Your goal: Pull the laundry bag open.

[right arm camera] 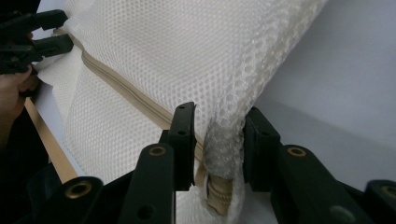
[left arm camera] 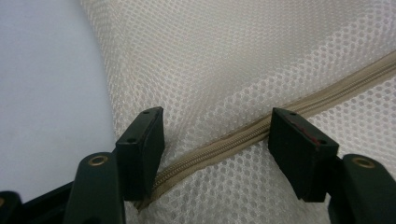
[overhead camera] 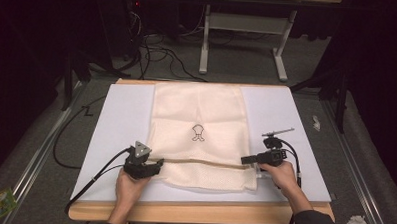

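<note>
A white mat [overhead camera: 115,139] covers a wooden table [overhead camera: 193,212] in a dark room. A cream mesh bag [overhead camera: 201,117] lies flat on it. The left gripper [overhead camera: 157,165] is spread over the zipper [left arm camera: 224,140]; the right gripper [right arm camera: 217,140] pinches the bag's bunched corner.

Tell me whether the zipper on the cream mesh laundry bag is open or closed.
Closed along the visible stretch: the tan zipper runs as one joined strip across the cream mesh bag, no gap showing. Its right end is bunched, so cannot tell there.

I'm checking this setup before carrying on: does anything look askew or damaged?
No damage shows. The mesh bag lies flat on the white mat, except its right edge, bunched between the right gripper pads. The zipper looks intact.
</note>
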Demonstrator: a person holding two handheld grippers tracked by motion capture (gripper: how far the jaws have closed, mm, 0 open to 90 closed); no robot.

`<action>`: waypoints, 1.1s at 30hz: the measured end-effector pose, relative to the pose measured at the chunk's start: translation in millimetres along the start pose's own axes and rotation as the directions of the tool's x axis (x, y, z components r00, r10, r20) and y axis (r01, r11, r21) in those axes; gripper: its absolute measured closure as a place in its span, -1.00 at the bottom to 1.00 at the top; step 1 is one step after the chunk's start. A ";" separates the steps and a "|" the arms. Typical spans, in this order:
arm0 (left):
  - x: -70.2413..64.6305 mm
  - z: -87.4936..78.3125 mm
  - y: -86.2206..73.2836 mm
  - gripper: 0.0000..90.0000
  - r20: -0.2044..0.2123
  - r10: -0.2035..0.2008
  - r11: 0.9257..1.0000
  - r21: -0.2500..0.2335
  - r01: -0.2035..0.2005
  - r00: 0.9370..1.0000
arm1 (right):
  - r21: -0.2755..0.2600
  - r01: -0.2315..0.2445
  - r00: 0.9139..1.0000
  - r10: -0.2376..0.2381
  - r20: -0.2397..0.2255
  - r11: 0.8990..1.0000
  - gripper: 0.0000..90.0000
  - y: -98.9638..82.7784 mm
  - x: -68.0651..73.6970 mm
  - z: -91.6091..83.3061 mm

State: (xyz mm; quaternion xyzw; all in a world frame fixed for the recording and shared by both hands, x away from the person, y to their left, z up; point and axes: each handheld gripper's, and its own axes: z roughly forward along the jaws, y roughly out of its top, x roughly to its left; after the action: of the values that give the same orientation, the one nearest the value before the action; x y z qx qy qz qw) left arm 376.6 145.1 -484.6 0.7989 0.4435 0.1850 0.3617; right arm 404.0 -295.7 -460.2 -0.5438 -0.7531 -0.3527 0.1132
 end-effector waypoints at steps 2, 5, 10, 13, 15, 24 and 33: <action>-0.2 0.2 1.3 -0.18 -0.002 -0.002 1.000 0.008 0.002 1.000 | 0.015 -0.015 1.000 0.015 -0.001 1.000 0.62 -3.2 -3.6 -0.6; -0.3 0.2 1.1 -0.17 -0.002 -0.002 1.000 0.007 0.002 1.000 | 0.012 -0.016 1.000 0.016 -0.016 1.000 0.68 -2.9 -4.6 2.3; 0.6 -0.1 1.6 -0.17 0.005 -0.003 1.000 0.011 0.003 1.000 | -0.004 0.010 0.999 -0.010 -0.036 1.000 0.82 1.4 0.1 3.4; 1.7 -0.3 2.4 -0.17 0.012 -0.004 1.000 0.015 0.004 1.000 | -0.016 0.016 0.999 -0.016 -0.034 1.000 0.85 0.4 0.5 -0.9; 3.5 -0.6 3.5 -0.16 0.021 -0.007 1.000 0.022 0.007 1.000 | -0.030 0.012 0.999 -0.013 -0.036 0.999 0.85 0.1 1.8 -4.2; 12.1 -4.4 11.1 -0.17 0.100 -0.073 0.996 0.050 0.069 0.992 | -0.086 0.052 0.997 -0.056 -0.047 0.995 0.87 12.7 22.4 -19.3; -10.5 -12.0 32.4 -0.10 0.199 -0.036 0.999 0.039 0.029 0.979 | -0.098 0.070 0.997 -0.073 -0.034 0.993 0.87 19.3 32.7 -18.2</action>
State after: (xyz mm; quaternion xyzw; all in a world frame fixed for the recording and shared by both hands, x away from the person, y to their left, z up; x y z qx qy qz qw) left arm 382.2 130.1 -452.3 0.8123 0.4213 0.0901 0.3930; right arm 405.0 -280.4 -421.0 -0.5146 -0.7518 -0.4029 0.0882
